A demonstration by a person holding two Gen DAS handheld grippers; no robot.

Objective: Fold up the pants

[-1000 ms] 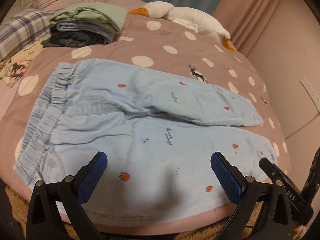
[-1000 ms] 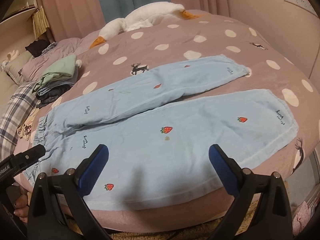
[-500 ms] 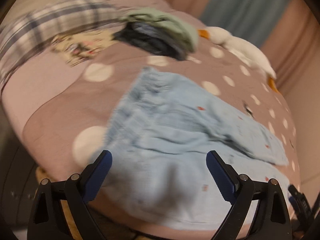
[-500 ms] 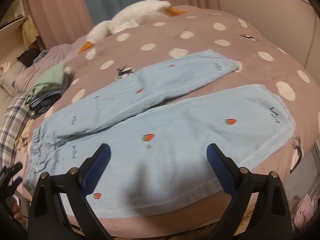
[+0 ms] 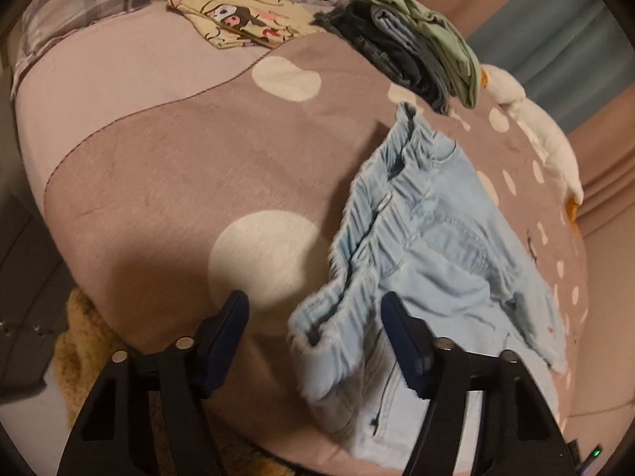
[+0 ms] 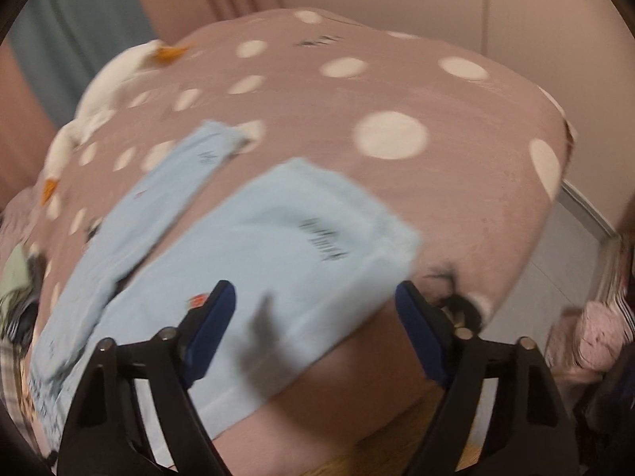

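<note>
Light blue pants (image 5: 428, 246) with small strawberry prints lie spread flat on the bed. In the left wrist view the gathered elastic waistband (image 5: 357, 261) is close in front of my open left gripper (image 5: 313, 309), whose jaws straddle the waistband's near corner without closing on it. In the right wrist view, which is blurred, the near leg's cuff end (image 6: 317, 238) lies just ahead of my open right gripper (image 6: 313, 301). The far leg (image 6: 174, 182) angles away to the left.
The bed has a mauve blanket with cream dots (image 5: 198, 158). A stack of folded clothes (image 5: 412, 47) and a yellow printed garment (image 5: 238, 20) lie beyond the waistband. A white plush goose (image 5: 547, 139) lies at the far side. The bed's front edge is right below both grippers.
My left gripper has swung left and closed in on the waistband end. My right gripper has swung right and moved close to the near leg's cuff. The pants have not moved.
</note>
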